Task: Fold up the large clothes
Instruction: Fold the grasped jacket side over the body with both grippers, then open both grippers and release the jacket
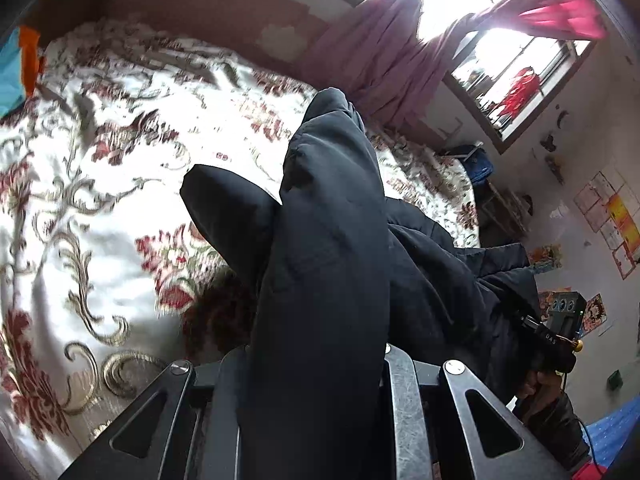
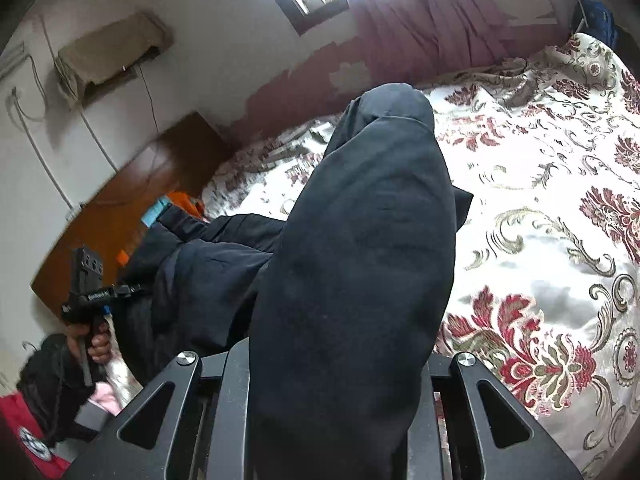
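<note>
A large black padded garment (image 1: 328, 240) is clamped in my left gripper (image 1: 316, 392) and hangs over the floral bedspread (image 1: 100, 160). Its other end (image 2: 360, 240) is clamped in my right gripper (image 2: 336, 392), and the cloth stretches between them. The fabric bulges up between each pair of fingers and hides the tips. The right gripper shows in the left wrist view (image 1: 556, 340) at the lower right. The left gripper shows in the right wrist view (image 2: 92, 292) at the lower left.
The bed (image 2: 540, 200) has a white cover with red flowers. A wooden headboard (image 2: 132, 216) stands at one end. A pink curtain (image 1: 384, 52) hangs by the window (image 1: 520, 72). Orange and blue cloth (image 1: 20, 64) lies at the bed's edge.
</note>
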